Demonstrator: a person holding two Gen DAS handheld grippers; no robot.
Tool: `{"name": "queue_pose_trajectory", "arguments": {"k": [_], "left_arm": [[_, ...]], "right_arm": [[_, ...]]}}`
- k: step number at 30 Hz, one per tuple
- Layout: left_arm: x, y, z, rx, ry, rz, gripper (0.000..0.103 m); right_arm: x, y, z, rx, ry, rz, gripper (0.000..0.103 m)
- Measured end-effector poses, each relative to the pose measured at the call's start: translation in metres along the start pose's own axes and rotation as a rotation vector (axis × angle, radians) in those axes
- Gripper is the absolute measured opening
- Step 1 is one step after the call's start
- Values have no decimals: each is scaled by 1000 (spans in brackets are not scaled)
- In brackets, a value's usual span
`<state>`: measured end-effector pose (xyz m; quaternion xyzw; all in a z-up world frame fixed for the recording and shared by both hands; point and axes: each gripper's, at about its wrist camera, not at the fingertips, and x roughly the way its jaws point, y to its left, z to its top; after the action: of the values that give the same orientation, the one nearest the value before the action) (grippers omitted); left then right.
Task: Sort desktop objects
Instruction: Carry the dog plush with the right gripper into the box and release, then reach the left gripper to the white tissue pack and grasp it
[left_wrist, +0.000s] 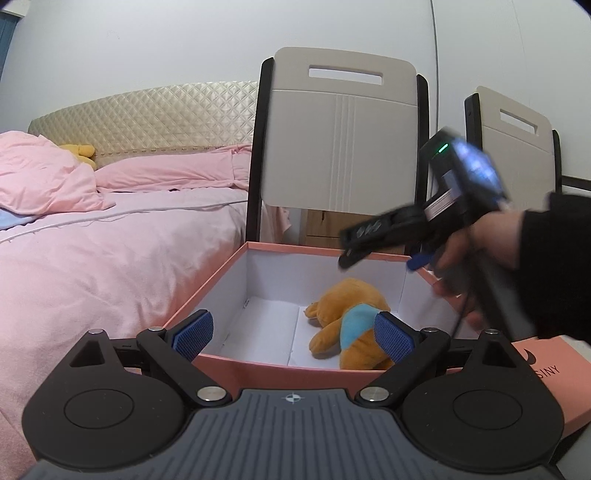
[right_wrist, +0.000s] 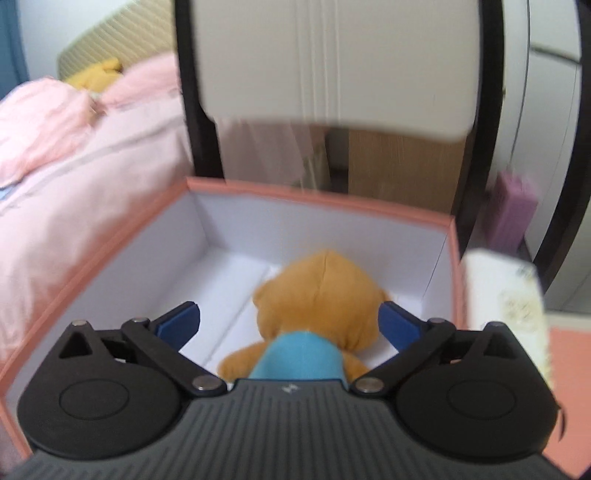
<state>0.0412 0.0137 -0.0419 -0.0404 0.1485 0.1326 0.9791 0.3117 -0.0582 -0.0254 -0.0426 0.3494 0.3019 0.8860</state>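
Note:
An orange plush bear with a light blue shirt (left_wrist: 349, 325) lies on the white floor of an open pink box (left_wrist: 258, 369). My left gripper (left_wrist: 293, 334) is open and empty, held at the box's near rim. My right gripper (left_wrist: 376, 243) shows in the left wrist view, above the box's far right corner. In the right wrist view the right gripper (right_wrist: 290, 325) is open above the bear (right_wrist: 321, 295), which lies inside the box (right_wrist: 317, 197), apart from the blue pads (right_wrist: 397, 323).
A bed with pink bedding (left_wrist: 92, 258) lies left of the box. Two chairs (left_wrist: 340, 136) stand behind it. The pink box lid (left_wrist: 554, 373) lies to the right. A purple block (right_wrist: 513, 214) and a patterned white pack (right_wrist: 506, 306) sit at the right.

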Motion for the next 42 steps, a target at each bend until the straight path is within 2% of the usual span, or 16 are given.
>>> {"name": "queue_pose_trajectory", "arguments": {"k": [6, 13, 18, 24, 31, 42], "left_arm": [[1, -1, 1, -4, -9, 4, 96], [1, -2, -1, 2, -10, 3, 96], [1, -2, -1, 10, -17, 5, 96], [-2, -1, 2, 15, -52, 9, 96], [-1, -9, -3, 44, -57, 23, 96], [-6, -10, -6, 46, -64, -18, 96]], "right_arm": [[-68, -7, -5, 2, -146, -14, 103], [-134, -21, -47, 0, -290, -79, 103], [-156, -29, -84, 23, -355, -129, 103], [-163, -35, -124, 122, -424, -184, 103], [-188, -43, -159, 176, -560, -199, 103], [-213, -36, -194, 203, -552, -256, 103]]}}
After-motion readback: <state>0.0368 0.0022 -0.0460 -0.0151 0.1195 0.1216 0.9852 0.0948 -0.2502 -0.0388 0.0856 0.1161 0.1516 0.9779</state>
